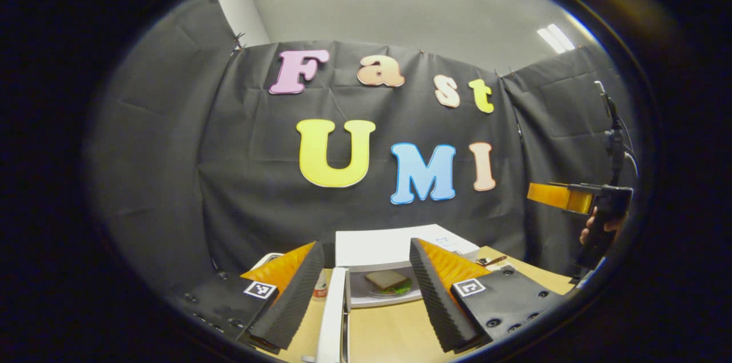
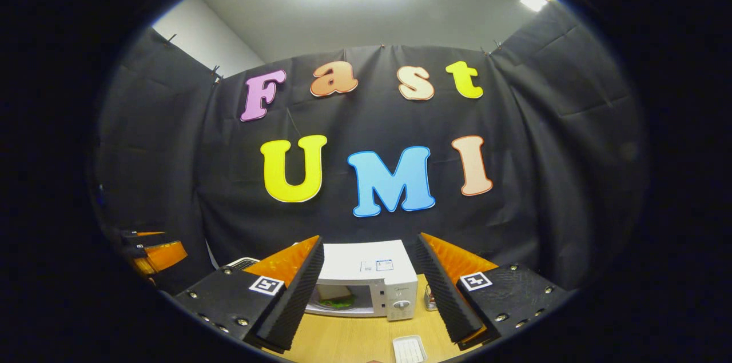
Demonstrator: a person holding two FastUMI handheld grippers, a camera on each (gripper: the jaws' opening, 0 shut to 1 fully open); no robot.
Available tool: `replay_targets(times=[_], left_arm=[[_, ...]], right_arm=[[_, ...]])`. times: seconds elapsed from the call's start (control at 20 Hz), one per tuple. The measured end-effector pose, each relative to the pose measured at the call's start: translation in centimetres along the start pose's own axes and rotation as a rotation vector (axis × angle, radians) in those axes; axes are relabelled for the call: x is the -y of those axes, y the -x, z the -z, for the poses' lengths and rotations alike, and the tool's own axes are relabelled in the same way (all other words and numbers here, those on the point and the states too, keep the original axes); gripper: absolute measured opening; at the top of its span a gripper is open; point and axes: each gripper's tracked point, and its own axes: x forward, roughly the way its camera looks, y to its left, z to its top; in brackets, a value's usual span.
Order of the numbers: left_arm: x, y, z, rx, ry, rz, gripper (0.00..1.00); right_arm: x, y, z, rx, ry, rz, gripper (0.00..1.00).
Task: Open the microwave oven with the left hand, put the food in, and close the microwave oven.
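Microwave oven [image 2: 366,286] door [image 1: 333,317] swung open, sandwich [image 1: 388,280] on plate inside, left gripper [image 1: 366,294] released, right gripper [image 2: 369,294] released, both clear of wooden surface [image 1: 389,334].

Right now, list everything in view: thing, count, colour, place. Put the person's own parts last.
microwave oven: one, white, on the table, door swung open.
sandwich: one, brown bread with green filling, on a plate inside the microwave oven.
tray: one, white, on the table in front of the oven.
table: one, light wood.
small object: one, right of the oven; too small to identify.
left tongs: open, facing the oven.
right tongs: open, empty.
hand: one, holding the right tongs' handle.
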Motion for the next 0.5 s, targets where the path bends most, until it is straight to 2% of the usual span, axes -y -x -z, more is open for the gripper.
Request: replay_targets(times=[0.1, 0.2, 0.25, 0.35, 0.5], left_arm=[[0.0, 0.8, 0.0, 0.003, 0.005, 0.018, 0.94], [-1.3, 1.9, 0.2, 0.012, 0.011, -0.002, 0.60], [-2.7, 2.5, 0.9, -0.001, 0.007, -0.044, 0.43], [-4.3, 2.9, 4.2, -0.077, 0.027, -0.059, 0.08], [-7.9, 5.8, 9.6, -0.209, 0.027, -0.108, 0.07]], right_arm=[[-0.2, 0.2, 0.1, -0.004, 0.002, -0.004, 0.96], [-0.3, 0.0, 0.7, -0.016, 0.009, -0.005, 0.96], [-0.4, 0.0, 0.9, -0.023, 0.010, -0.007, 0.96], [-0.7, 0.1, 1.0, -0.028, 0.011, -0.013, 0.96], [-0.7, -0.2, 1.1, -0.031, 0.005, -0.016, 0.96]])
